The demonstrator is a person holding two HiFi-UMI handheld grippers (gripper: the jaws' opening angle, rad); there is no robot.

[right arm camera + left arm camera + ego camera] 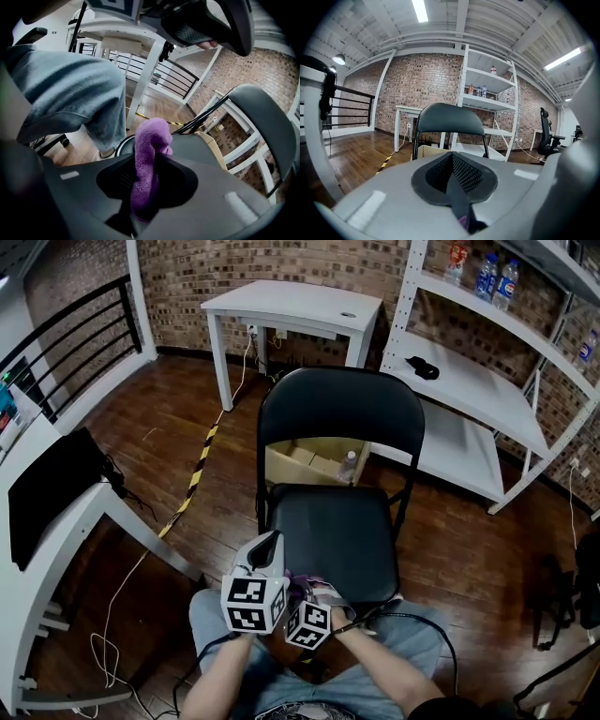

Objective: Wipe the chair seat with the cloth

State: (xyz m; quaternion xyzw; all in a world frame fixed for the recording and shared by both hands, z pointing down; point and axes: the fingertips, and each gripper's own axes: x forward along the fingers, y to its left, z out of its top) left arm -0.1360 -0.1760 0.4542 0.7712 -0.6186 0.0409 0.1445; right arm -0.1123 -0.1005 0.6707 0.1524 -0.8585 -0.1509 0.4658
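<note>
Counted from nearest: two grippers, namely left gripper (452,161) and right gripper (149,159), one cloth (149,138), one chair (342,409), one cardboard box (309,457), two white tables, one shelf unit (469,390).

Closest in, over a lap in blue jeans (417,638): both grippers side by side, close together. Clamped between the jaws of the right gripper: the purple cloth, running up the slot from root to tips and flopping over past them in a soft fold. Jaws of the left gripper pressed together, only a purple sliver at their root; impossible to tell whether pinched there.

Just beyond, the chair's black seat (328,531), with the cloth at its front edge, not spread on it. Behind the chair, on the floor, the open box with one bottle (349,465) in it. One table (56,545) at the left, the other (291,306) farther back against the brick wall. At the right, the shelf unit.

In head view, just a scrap of purple between the grippers. In right gripper view, the whole fold, plus the left gripper overhead. Only in left gripper view: a black office chair (546,136) far off at the right.
</note>
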